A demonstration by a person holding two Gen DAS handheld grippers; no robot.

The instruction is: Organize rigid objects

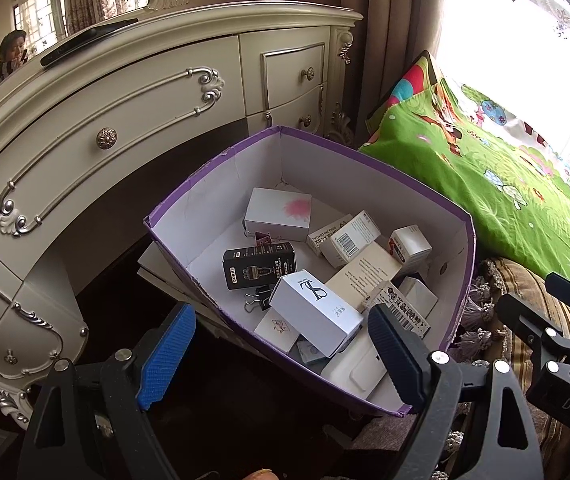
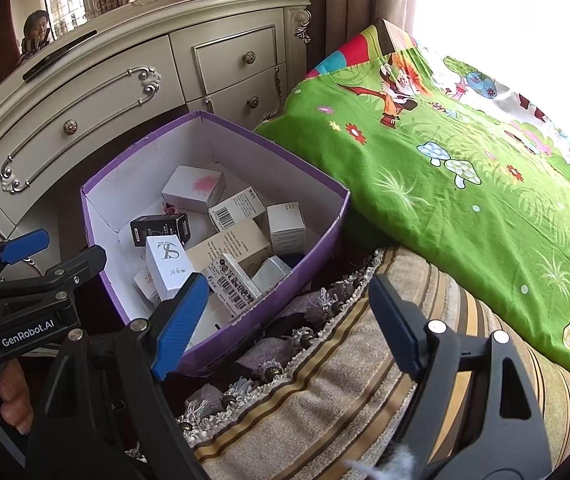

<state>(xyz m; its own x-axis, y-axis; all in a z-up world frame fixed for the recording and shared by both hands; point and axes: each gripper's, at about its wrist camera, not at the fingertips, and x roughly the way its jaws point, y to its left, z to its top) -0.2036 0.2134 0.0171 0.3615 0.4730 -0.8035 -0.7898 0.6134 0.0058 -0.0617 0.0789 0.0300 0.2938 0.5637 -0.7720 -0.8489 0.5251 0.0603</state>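
Purple box [image 1: 369,168], roughly ten cartons [image 1: 317,312]

Open left tongs [image 1: 281,354] over purple box [image 1: 365,168] of small cartons [image 1: 317,312].

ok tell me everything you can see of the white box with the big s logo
The white S-logo box is a small, closed rectangular carton, apparently cardboard, with a black stylised S and small print on its top face. It lies tilted atop other cartons near the front of the purple box, beside a black binder clip and a black carton. Nothing grips it.
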